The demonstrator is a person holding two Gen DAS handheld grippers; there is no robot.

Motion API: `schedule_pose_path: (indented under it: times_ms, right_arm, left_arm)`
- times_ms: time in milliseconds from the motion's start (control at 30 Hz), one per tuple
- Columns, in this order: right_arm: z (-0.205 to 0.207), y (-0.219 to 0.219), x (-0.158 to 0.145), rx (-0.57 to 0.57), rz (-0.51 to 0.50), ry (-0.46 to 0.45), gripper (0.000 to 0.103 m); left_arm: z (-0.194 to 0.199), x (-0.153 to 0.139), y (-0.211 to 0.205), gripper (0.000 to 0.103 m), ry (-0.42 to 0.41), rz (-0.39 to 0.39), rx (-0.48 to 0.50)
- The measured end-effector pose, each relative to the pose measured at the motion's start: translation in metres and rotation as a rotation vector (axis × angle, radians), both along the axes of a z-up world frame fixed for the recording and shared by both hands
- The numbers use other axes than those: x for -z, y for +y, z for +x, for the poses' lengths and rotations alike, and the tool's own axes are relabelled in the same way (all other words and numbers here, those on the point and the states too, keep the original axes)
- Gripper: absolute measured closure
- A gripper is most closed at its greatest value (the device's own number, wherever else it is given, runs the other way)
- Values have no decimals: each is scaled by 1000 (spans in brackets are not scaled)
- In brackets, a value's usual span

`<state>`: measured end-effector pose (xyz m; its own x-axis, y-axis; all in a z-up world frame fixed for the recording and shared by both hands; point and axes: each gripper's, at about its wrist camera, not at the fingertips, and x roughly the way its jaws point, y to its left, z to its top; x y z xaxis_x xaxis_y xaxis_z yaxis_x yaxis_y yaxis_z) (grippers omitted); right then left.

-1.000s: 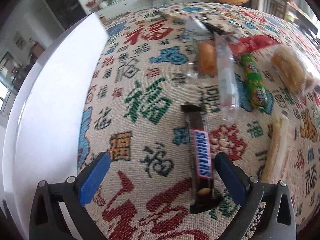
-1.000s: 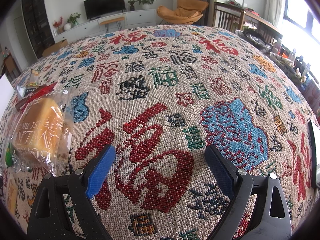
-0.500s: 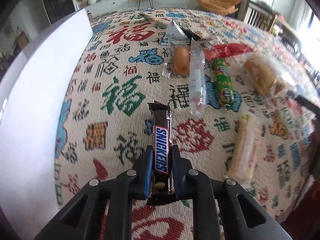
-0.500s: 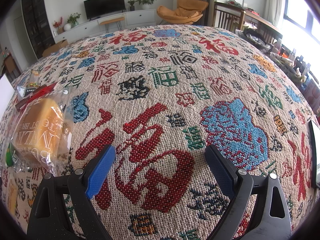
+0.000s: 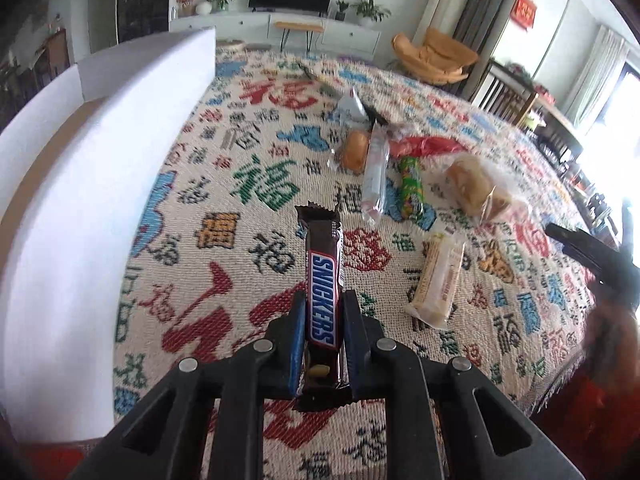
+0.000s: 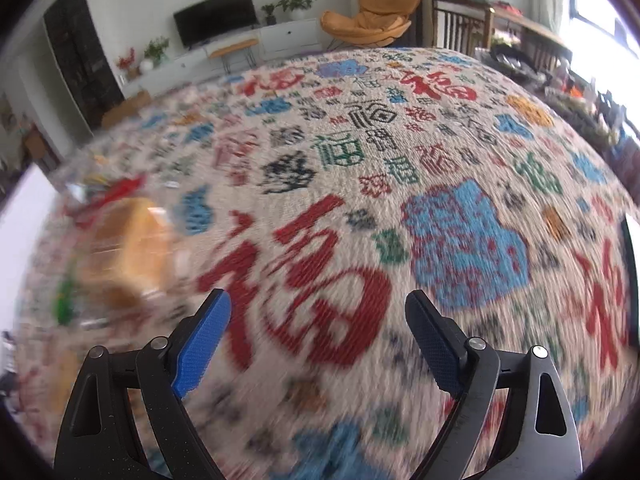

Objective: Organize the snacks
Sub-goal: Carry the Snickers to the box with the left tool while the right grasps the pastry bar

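Snickers bar (image 5: pixel 322 292) stands at lower centre of the left view, pinched near its bottom end by the left tool (image 5: pixel 322 340), its long axis running up the frame along the fingers. The white box (image 5: pixel 100 184) fills the frame's left, so the bar must travel leftward. The right tool (image 6: pixel 318 340) is spread, holding nothing, over the bench (image 6: pixel 460 152).

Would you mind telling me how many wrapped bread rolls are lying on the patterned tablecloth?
2. One clear-wrapped golden bread roll lies far back beside the long clear packet; the larger bagged bread roll lies to the right, past the green candy tube. Others may be hidden off-frame.
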<state>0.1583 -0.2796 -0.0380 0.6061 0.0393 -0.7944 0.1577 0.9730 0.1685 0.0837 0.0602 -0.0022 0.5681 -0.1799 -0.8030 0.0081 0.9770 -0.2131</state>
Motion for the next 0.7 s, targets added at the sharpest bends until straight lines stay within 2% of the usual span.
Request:
schedule_pose_path:
  times_ms: [67,133,167,200,233,300,367,400,467,500,533,567,600,700]
  right_arm:
    - [-21,27,-19,-91,127,26,10]
    - [-25,71,-23,-246,321,111,11]
    - [-22,96,-21,-318,374,158,12]
    - [-17,121,-20,-372,381,191,13]
    - [-13,142,-17,-397,358,210,13]
    - [0,184,-4,-399,249,272,13]
    - [10,214,14,-384,212,341,14]
    - [12,223,19,-375,185,340,13]
    - [12,240,19,-365,60,283,15]
    - [13,242,21,-352,47,277,22]
    - [11,242,21,-340,15,253,54]
    - [10,243,20,-337,-31,233,71]
    - [10,238,20,-328,-35,231,72]
    - [13,207,17,-283,114,250,72]
  left_arm:
    - [-7,-2,3,86,-29,-1,-6]
    - [-11,-2,5,86,-49,-9,-10]
    - [-12,-3,5,86,-55,-12,-10]
    - [-14,-3,7,86,-60,-16,-10]
    - [-18,-5,9,86,-66,-21,-12]
    - [-27,-11,14,86,-85,-28,-20]
    - [-36,-18,22,86,-111,-23,-34]
    - [-40,-21,25,86,-121,-21,-42]
    - [-46,-27,32,86,-144,-19,-61]
    - [-47,-28,34,86,-151,-16,-65]
    - [-48,-31,35,86,-160,-14,-69]
    - [-49,-34,36,86,-170,-19,-72]
    - [-50,-36,37,86,-175,-28,-73]
    - [-50,-46,42,86,-183,-93,-71]
